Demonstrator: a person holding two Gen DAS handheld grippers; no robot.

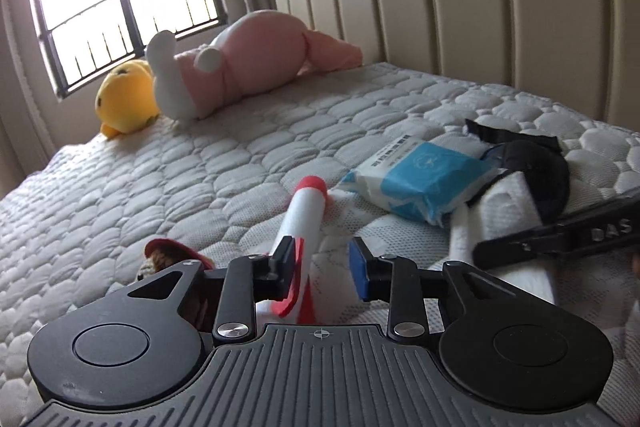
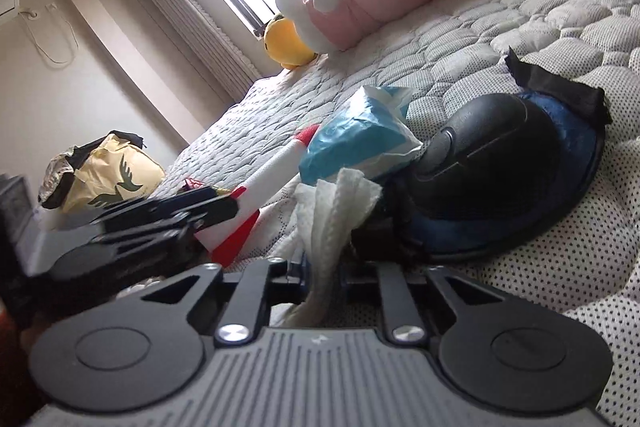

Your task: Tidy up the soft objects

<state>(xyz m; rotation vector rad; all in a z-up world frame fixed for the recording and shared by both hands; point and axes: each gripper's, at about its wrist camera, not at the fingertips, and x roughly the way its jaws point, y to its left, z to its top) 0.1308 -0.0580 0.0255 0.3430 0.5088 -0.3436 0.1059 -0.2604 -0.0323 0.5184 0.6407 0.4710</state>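
A white plush rocket (image 1: 304,215) with a red nose and red fins lies on the quilted mattress (image 1: 200,171). My left gripper (image 1: 324,259) is open astride its tail: the left pad touches the rocket, and the blue right pad stands clear of it. In the right wrist view, my right gripper (image 2: 322,275) is shut on a white textured towel (image 2: 340,211) that bunches up between its fingers. The same towel (image 1: 504,211) shows in the left view beside the right gripper's black body (image 1: 560,239). The left gripper (image 2: 180,223) appears beside the rocket (image 2: 272,179).
A blue-and-white tissue pack (image 1: 424,175) and a black and blue rounded item with a strap (image 1: 536,163) lie just past the towel. A pink plush (image 1: 248,59) and a yellow plush (image 1: 124,99) rest near the headboard (image 1: 480,7). A small red-hatted doll (image 1: 168,255) sits left of my gripper. A yellow bag (image 2: 116,179) stands off the bed.
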